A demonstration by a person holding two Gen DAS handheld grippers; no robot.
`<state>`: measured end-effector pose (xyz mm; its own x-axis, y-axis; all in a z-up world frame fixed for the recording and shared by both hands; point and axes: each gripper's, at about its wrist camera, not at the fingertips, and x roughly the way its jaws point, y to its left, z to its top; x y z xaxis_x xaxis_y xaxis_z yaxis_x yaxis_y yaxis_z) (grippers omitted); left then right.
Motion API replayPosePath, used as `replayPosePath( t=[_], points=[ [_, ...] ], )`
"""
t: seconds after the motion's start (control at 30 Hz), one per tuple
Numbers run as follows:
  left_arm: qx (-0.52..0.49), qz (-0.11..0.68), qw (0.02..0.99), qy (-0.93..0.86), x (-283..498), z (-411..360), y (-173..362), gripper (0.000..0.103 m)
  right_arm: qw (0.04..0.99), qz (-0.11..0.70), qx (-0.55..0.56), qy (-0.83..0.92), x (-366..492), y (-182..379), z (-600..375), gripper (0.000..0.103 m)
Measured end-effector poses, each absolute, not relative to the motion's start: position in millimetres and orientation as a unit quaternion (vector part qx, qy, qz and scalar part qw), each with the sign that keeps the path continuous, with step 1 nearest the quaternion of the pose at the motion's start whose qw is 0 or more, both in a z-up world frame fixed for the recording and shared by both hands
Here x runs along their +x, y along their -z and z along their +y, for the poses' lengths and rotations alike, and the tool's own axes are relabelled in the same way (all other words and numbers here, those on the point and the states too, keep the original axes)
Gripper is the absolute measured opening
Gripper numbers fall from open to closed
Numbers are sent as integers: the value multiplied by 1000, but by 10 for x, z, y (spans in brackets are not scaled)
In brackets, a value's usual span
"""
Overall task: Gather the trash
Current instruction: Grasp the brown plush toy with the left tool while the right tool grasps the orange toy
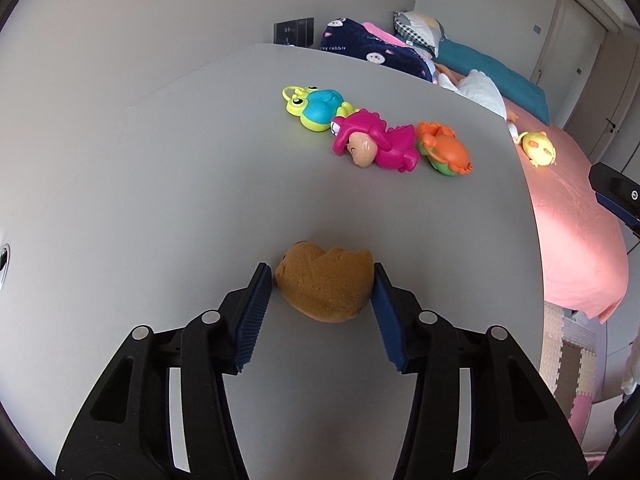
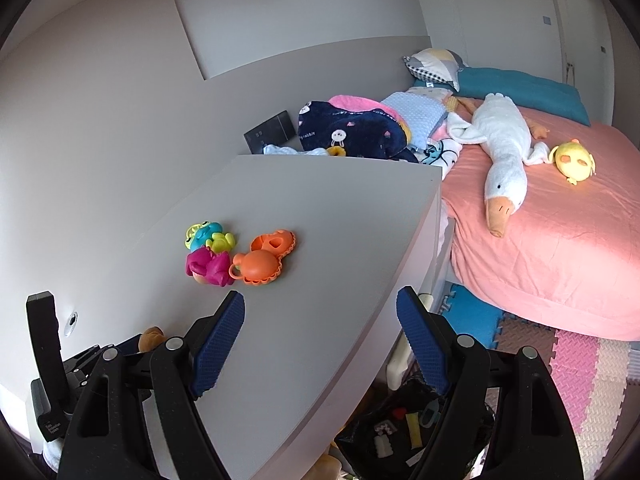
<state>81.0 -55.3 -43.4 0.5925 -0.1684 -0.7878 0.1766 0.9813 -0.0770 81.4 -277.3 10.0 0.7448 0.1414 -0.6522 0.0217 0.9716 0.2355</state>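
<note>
A: The left gripper (image 1: 323, 280) is sitting right at the brown plush toy (image 1: 326, 285), with its 2 blue pads (image 1: 253, 312) pressing against the toy's flanks, one on each side. So it is gripping the plush, as far as the left wrist view shows.

B: And the toy itself?

A: It is lying on the grey desk top (image 1: 160, 200), near the front, well short of the cluster of plastic toys (image 1: 374, 136) further back. I am judging it as light and soft: the fabric is going to give under the pads, not slip. Taking it across the widest part of the body, as now, is looking sound; nothing fragile there.

B: What is the right gripper (image 2: 320, 338) doing?

A: It is hanging wide apart with nothing between its jaws, over the desk's right edge (image 2: 400, 300).

B: Room to move?

A: Around the plush the desk is bare, so lifting straight up is looking free. Beyond the plush to the right, the desk is ending at that edge, and below it a dark bag (image 2: 408, 432) with small items inside is sitting on the floor. The pink bed (image 2: 560, 248) is lying further right of the plush, well apart.
</note>
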Motion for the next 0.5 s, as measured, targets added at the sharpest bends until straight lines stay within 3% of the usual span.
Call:
replayPosePath(
  t=[0.5],
  points=[
    [-12,424,901,92,1100,-272,284,46,919,378,103,-41,1272,68,-2512,79]
  ],
)
